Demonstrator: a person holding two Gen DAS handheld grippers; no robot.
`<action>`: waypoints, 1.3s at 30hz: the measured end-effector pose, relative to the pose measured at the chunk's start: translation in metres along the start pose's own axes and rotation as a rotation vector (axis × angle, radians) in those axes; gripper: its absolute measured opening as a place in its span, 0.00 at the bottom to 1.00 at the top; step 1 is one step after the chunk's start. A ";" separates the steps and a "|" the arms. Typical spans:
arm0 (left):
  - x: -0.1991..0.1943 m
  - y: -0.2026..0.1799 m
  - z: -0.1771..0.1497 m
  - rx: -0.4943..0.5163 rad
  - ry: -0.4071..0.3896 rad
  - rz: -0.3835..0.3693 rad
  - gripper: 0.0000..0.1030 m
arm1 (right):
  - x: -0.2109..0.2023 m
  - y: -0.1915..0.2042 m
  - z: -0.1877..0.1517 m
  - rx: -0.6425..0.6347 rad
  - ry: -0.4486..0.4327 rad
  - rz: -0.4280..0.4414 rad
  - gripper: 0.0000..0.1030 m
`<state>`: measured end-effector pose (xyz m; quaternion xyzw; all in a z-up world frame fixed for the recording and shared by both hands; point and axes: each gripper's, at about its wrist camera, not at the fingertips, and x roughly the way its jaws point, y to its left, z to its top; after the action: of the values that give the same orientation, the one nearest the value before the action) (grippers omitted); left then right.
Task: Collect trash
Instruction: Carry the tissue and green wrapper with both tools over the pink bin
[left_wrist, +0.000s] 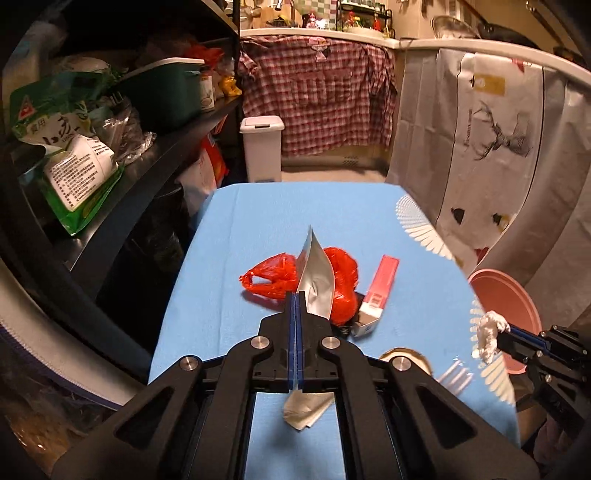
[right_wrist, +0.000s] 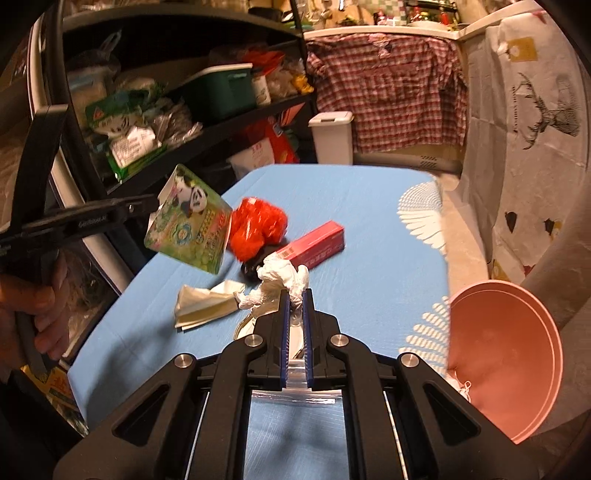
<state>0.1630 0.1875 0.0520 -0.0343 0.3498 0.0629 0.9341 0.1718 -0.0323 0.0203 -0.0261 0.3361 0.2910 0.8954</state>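
Trash hangs in both your tongs above the blue bench (left_wrist: 229, 236). Your left tongs (left_wrist: 296, 295) are clenched on a foil pouch (left_wrist: 314, 273), which stands edge-on and upright between the blue pads; from the right wrist camera the same pouch (right_wrist: 188, 221) shows its printed panda face, lifted off the cloth and tilted. Your right tongs (right_wrist: 295, 295) are pinched on a crumpled white tissue (right_wrist: 280, 280), which bulges out past the tips; from the left wrist camera that tissue (left_wrist: 488, 336) sits at the bench's right edge, just beside the pink bin (left_wrist: 506, 295).

On the bench lie a red plastic bag (left_wrist: 273, 275), a pink box (left_wrist: 378, 291) just right of it, and a small dark item between them, too hidden to name. A flat silver wrapper (right_wrist: 207, 304) lies nearer you, left of the right tongs. A clear plastic fork (left_wrist: 454, 376) rests close to the bench's right edge. A white lidded bin (left_wrist: 261, 147) stands beyond the bench's far end, by the shelves.
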 end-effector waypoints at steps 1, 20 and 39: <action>-0.001 -0.002 0.000 -0.002 -0.003 -0.003 0.00 | -0.005 -0.001 0.002 0.001 -0.009 -0.004 0.06; -0.054 -0.029 0.013 -0.004 -0.109 -0.086 0.00 | -0.083 -0.061 0.036 0.023 -0.132 -0.110 0.06; -0.043 -0.086 0.010 0.057 -0.087 -0.178 0.00 | -0.099 -0.138 0.014 0.156 -0.150 -0.265 0.07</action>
<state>0.1490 0.0998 0.0895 -0.0358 0.3062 -0.0289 0.9509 0.1946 -0.1928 0.0715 0.0213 0.2835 0.1446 0.9478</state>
